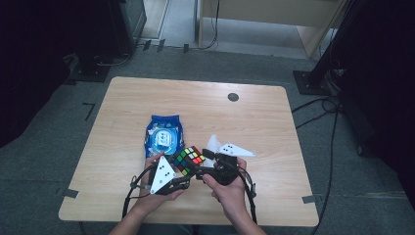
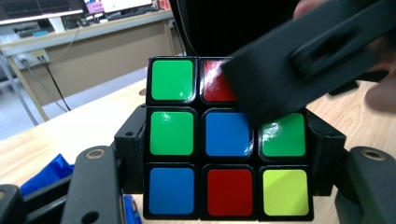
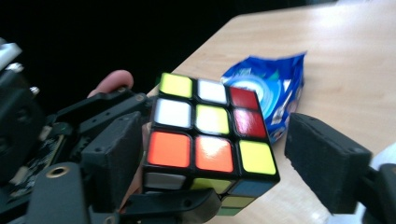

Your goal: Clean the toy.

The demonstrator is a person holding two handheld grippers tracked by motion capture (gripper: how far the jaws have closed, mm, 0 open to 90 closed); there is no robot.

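**Puzzle cube clamped in one pair of tongs, the other pair spread beside it**

Glossy square stickers on a black plastic puzzle cube (image 2: 228, 140) face the left gripper view; the left tongs (image 2: 229, 205) are clamped on its two side faces, holding it just above the desk (image 1: 254, 122). Right tongs (image 3: 210, 154) stand apart, pads pressing nothing: one jaw lies off the cube's right edge, the cube sitting in the gap nearer the other jaw. No long axis exists, all sides being equal. For a likely layer turn, the right hand (image 1: 230, 188) is the nearer free one. Beyond the cube lies a crinkly blue packet (image 1: 165, 134).
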